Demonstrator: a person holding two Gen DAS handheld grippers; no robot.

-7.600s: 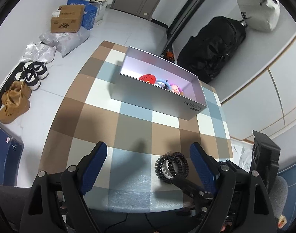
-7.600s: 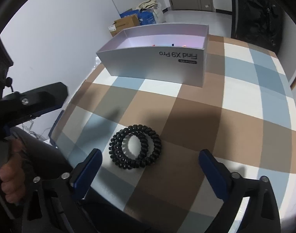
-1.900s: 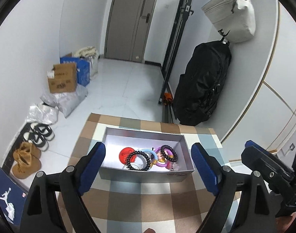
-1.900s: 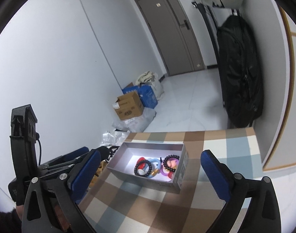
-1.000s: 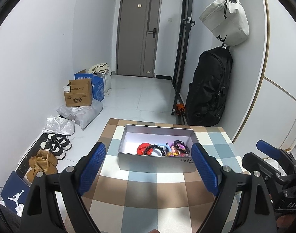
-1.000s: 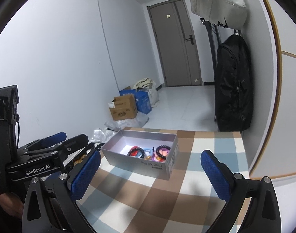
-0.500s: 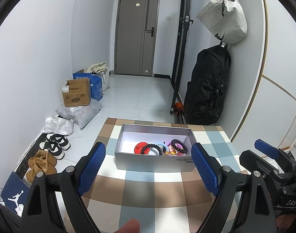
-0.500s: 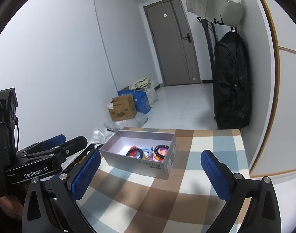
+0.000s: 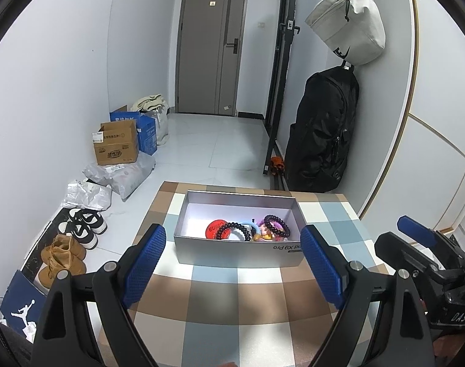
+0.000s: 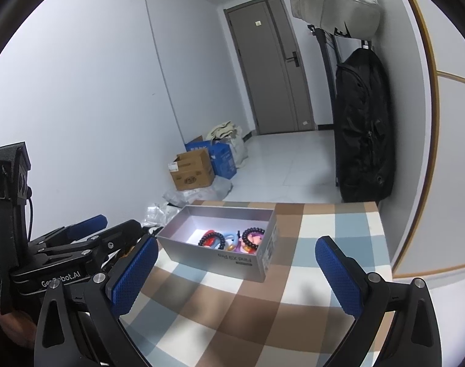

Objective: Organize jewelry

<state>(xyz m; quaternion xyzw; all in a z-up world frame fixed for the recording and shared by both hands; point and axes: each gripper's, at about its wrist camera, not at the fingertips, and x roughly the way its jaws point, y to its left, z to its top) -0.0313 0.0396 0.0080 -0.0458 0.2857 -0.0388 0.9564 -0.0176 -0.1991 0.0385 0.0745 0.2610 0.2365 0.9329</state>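
We held the left hand-held gripper [image 9: 234,260] above the near part of the bench [image 9: 257,299], a low top covered in brown, blue and white checks, with its blue-padded fingers [image 9: 144,263] spread wide and nothing between them. The right hand-held gripper [image 10: 235,272] hung the same way, released and empty, to the right of the left one.

Toward the far end of the bench stood the open silver-grey cardboard box [image 9: 238,252], its printed long wall facing us. Inside it, gathered toward the right half, lay the jewelry: a black coiled hair tie [image 9: 232,230] over a red round disc [image 9: 214,228], a light blue ring [image 9: 247,225] beside them, and a dark beaded bracelet [image 9: 276,224] at the right over small pink and yellow pieces we could not make out. The left part of the box floor was bare.

Beyond the bench, on the floor at the left, were a brown carton [image 9: 116,146] and pairs of shoes [image 9: 82,224]; a black backpack [image 9: 321,134] hung at the right wall.
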